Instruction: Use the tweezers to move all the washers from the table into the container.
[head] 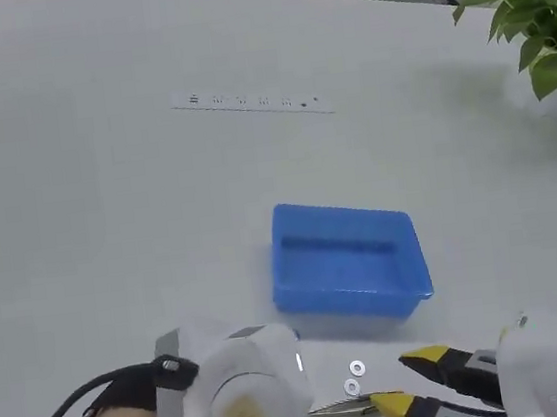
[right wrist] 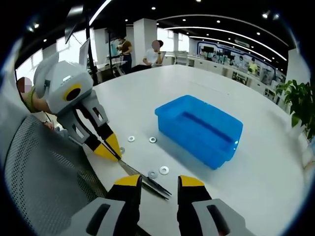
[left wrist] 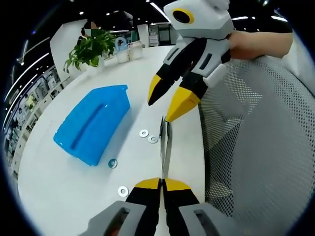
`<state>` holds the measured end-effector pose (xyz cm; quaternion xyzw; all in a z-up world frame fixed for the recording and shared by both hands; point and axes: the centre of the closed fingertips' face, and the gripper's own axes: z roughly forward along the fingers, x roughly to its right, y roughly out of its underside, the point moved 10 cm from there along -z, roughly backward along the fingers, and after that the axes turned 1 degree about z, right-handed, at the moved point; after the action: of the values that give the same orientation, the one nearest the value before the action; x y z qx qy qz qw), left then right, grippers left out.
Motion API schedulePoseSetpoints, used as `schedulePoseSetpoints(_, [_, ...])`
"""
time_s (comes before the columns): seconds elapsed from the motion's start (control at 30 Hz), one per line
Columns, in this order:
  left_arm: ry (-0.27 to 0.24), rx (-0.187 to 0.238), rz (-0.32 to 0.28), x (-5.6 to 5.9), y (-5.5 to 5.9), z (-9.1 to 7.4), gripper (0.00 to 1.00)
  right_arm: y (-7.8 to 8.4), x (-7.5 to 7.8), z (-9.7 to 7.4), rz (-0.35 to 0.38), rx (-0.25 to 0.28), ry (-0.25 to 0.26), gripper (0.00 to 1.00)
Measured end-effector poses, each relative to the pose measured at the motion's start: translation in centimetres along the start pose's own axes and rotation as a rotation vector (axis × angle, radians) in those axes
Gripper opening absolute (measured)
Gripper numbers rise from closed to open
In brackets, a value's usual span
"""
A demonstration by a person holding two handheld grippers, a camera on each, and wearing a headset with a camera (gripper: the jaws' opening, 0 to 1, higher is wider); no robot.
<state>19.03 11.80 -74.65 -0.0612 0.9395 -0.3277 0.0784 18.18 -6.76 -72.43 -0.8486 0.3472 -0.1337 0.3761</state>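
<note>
Beside the washers [left wrist: 143, 133], tweezers [left wrist: 166, 145] clamped in the left gripper [left wrist: 162, 184] point toward the parted-jaw right gripper [right wrist: 160, 181].

White table [head: 107, 208], mostly bare. Blue container [head: 347, 261] sits open near the middle. Just in front of it lie two washers [head: 357, 368], close together, neither one in the container. Left gripper [head: 270, 396] low in frame, its white body hiding its jaws; the tweezers [head: 340, 410] stick out sideways from behind it, tips beside the washers. Right gripper [head: 407, 380] faces them, yellow-tipped jaws spread. Leafy plant [head: 535, 8] at the far corner.
</note>
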Motion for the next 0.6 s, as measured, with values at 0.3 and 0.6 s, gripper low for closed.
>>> schedulePoseSetpoints(0.3, [-0.029,0.043,0.02,0.7,-0.5,-2.3,0.0,-0.1,-0.1,0.1,-0.012,0.004,-0.014,0.26])
schedulePoseSetpoints(0.6, [-0.061,0.081,-0.017,1.0,-0.5,-5.3,0.0,-0.2,-0.3,0.2,-0.028,0.007,-0.026,0.25])
